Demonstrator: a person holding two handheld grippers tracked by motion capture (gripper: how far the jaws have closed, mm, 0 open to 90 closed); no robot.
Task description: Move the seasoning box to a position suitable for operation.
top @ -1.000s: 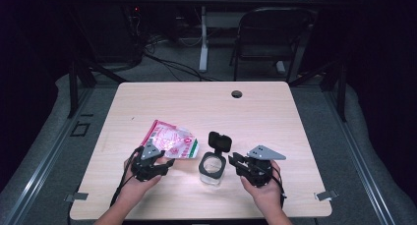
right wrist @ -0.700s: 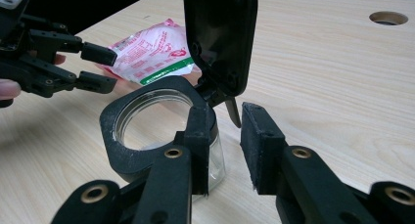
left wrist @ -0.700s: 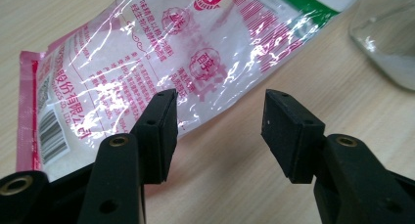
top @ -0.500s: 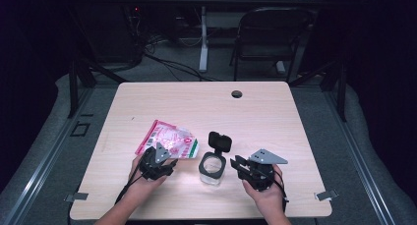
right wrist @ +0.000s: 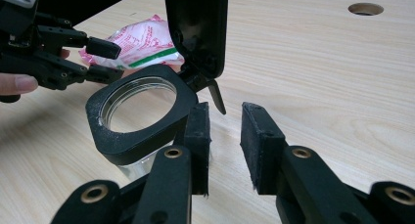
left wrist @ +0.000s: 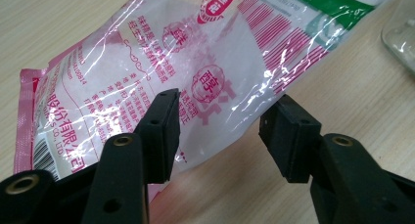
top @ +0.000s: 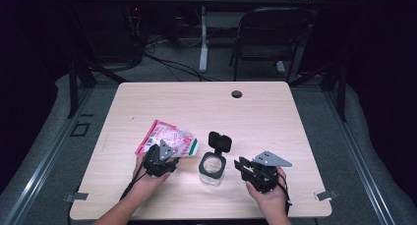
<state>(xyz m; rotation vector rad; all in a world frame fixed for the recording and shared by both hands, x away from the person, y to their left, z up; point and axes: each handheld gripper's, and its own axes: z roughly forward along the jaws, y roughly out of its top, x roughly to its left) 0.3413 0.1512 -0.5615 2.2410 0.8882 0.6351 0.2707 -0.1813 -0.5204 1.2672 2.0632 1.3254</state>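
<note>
Lying flat on the desk (top: 295,117), the bag (top: 167,139) is a clear, crinkled plastic pouch of white grains with pink print, a pink sealed edge at one end and a green band at the other. It sits at the near left, just beside the jar (top: 212,167), which stands upright with a clear glass body, a black square collar and a black flip lid (top: 220,140) tipped up behind the mouth. The bag's long axis runs slantwise, pink end toward the far left, green end toward the jar. The left claw (left wrist: 218,131) hangs low over the bag's near edge; its jaws have just been closing a little yet stand spread, one pad over the film, the other over bare wood, neither pressing the plastic. The left claw view gives the fine print, a barcode and the glare on the film, and a sliver of the glass at its right edge. The right claw (right wrist: 225,148) has its jaws parted with nothing between them, the left pad just beside the collar; I cannot tell whether they touch. That view shows the open mouth of the jar, the lid's hinge and the left claw (right wrist: 105,60) beyond. The high view shows both hands at the near edge and a round hole (top: 237,94) at the far side.
</note>
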